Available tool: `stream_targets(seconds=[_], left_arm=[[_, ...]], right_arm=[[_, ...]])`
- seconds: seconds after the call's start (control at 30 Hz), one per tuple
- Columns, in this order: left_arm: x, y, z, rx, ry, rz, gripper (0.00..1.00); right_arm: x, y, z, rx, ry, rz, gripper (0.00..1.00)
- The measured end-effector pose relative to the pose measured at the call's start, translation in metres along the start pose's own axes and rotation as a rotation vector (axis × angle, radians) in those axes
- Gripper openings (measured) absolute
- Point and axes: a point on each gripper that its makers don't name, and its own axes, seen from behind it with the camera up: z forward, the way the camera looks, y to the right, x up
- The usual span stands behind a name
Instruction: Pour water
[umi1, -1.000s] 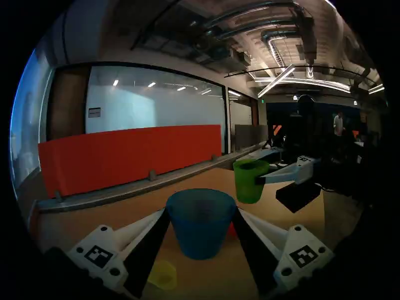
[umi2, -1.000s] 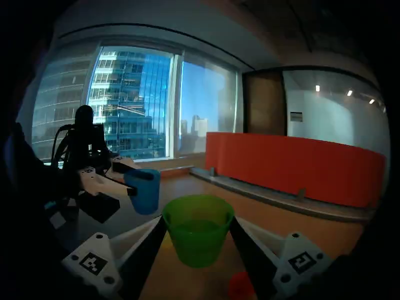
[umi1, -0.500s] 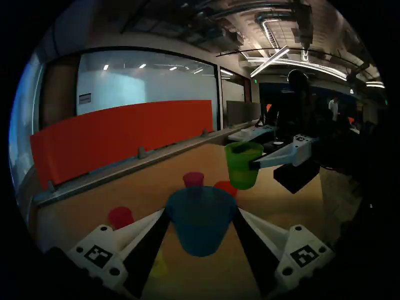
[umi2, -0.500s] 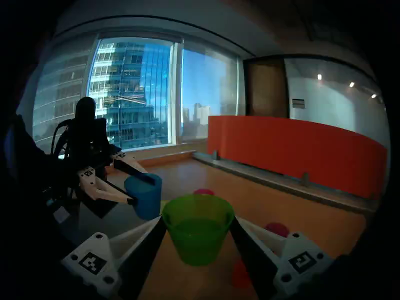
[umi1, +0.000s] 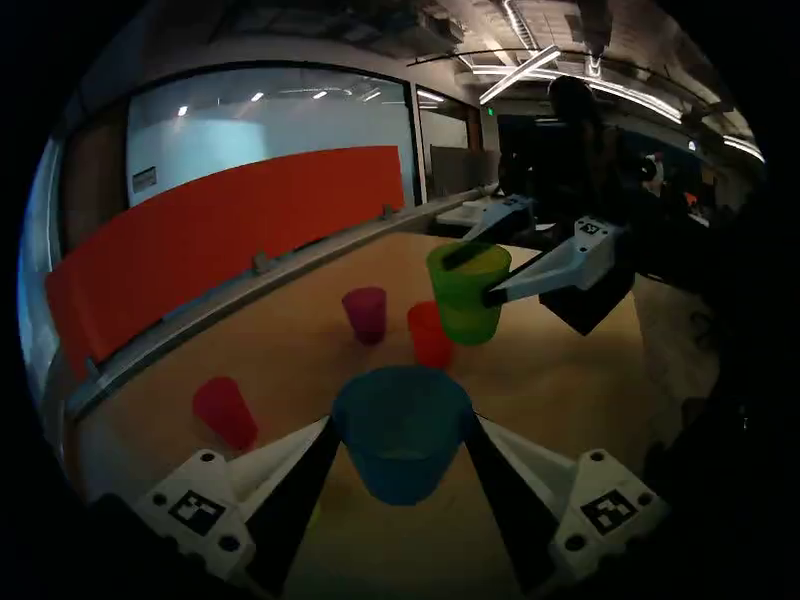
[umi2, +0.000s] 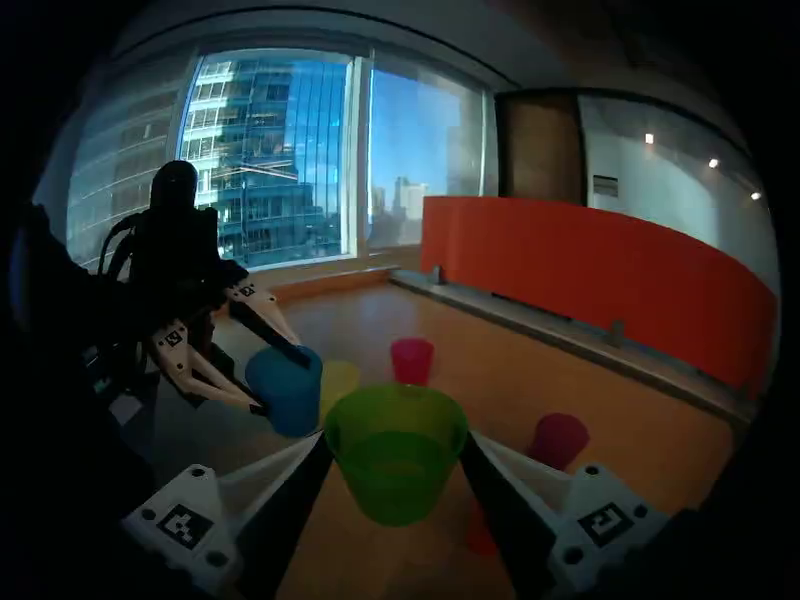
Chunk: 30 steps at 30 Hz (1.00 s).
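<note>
**No legible writing in either view**

Nothing can be read. A small pale notice (umi1: 143, 180) hangs on the glass wall just above the orange partition (umi1: 220, 230), its print too small to make out. Black-and-white square code markers (umi1: 196, 511) sit on the left gripper (umi1: 402, 440) and the right gripper (umi2: 397, 470), showing patterns only, without letters or numbers.

We are in an office: a long wooden desk (umi1: 290, 360) backed by an orange divider panel (umi1: 220, 215), a glass-walled room (umi1: 270, 125) behind it, strip lights (umi1: 522, 72) at upper right, tall windows (umi2: 420, 140) facing towers (umi2: 260, 170).
</note>
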Motion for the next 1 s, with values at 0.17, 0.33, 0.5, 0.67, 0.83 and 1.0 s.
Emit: stream_targets(seconds=[0.17, 0.33, 0.5, 0.67, 0.83, 1.0], left_arm=[[-0.012, 0.004, 0.006, -0.013, -0.037, 0.028, 0.88], [-0.025, 0.002, 0.010, -0.011, -0.083, 0.040, 0.88], [-0.031, 0.004, 0.014, -0.025, -0.110, 0.040, 0.88], [-0.038, 0.005, 0.018, -0.039, -0.141, 0.041, 0.88], [-0.048, 0.006, 0.023, -0.051, -0.176, 0.048, 0.88], [-0.054, 0.007, 0.028, -0.061, -0.195, 0.050, 0.88]], right_arm=[[-0.013, -0.002, 0.004, 0.014, -0.040, -0.009, 0.91], [-0.024, -0.002, 0.008, 0.023, -0.071, -0.012, 0.91], [-0.032, -0.003, 0.011, 0.034, -0.094, -0.013, 0.91], [-0.041, -0.004, 0.015, 0.044, -0.121, -0.018, 0.91], [-0.049, -0.005, 0.019, 0.052, -0.143, -0.025, 0.91], [-0.058, -0.005, 0.023, 0.060, -0.163, -0.026, 0.91]])
